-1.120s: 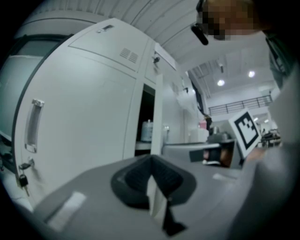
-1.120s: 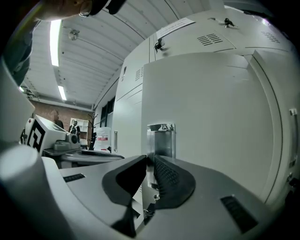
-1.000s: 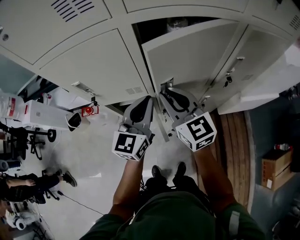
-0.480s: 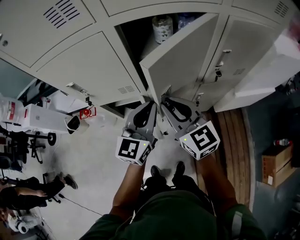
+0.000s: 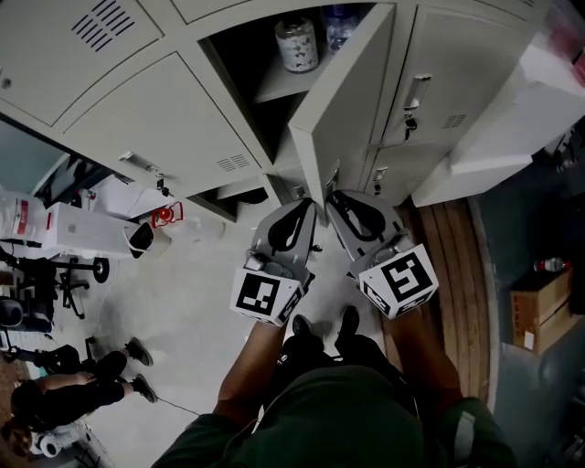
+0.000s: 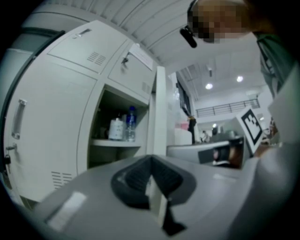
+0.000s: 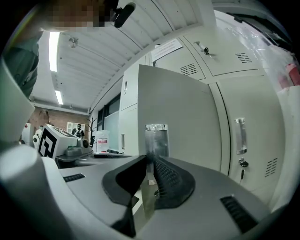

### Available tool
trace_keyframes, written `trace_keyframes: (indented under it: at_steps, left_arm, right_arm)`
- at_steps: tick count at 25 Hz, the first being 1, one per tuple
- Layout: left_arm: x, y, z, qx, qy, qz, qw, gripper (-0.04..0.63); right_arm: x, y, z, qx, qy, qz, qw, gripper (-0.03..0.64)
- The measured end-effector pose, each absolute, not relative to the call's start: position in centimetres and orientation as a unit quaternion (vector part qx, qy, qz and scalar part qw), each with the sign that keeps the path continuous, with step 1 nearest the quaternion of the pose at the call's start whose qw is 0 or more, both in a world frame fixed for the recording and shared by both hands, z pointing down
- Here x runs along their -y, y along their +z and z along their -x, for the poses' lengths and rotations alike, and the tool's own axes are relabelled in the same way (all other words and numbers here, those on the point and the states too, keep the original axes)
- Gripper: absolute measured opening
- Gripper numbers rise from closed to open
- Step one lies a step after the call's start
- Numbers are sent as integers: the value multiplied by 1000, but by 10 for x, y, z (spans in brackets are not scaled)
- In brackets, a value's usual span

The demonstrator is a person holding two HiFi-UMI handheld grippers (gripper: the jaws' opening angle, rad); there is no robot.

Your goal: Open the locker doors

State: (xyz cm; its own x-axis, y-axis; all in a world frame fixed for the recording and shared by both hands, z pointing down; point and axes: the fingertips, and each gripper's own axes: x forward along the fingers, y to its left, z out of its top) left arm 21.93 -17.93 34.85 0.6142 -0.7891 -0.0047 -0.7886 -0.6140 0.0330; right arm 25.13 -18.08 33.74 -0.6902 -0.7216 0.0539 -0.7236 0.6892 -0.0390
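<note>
left hand-held gripper clamped on the free edge of the locker door. right hand-held gripper is clamped on the same edge, by the latch plate. Door is wider than a second ago: jar and bottle on the shelf now exposed. Looks nearly open. neighbour door on the right is shut and near the swing path.

Open door: we see it pale grey, swung outward, upper centre of the frame.
Shut doors: pale grey, flanking it.
</note>
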Motion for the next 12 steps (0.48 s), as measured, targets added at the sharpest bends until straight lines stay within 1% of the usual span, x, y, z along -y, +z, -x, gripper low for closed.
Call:
trace_keyframes:
  at_steps: [6,12]
  left_arm:
    - [156,351,-262,405,-1,-914,17,-2]
    - [140,342,-314,359,-16,-933,4,-2]
  right_arm:
    - [163,342,-298,899,39,-436,14,46]
    - [154,347,-352,864,55,-501,1,46]
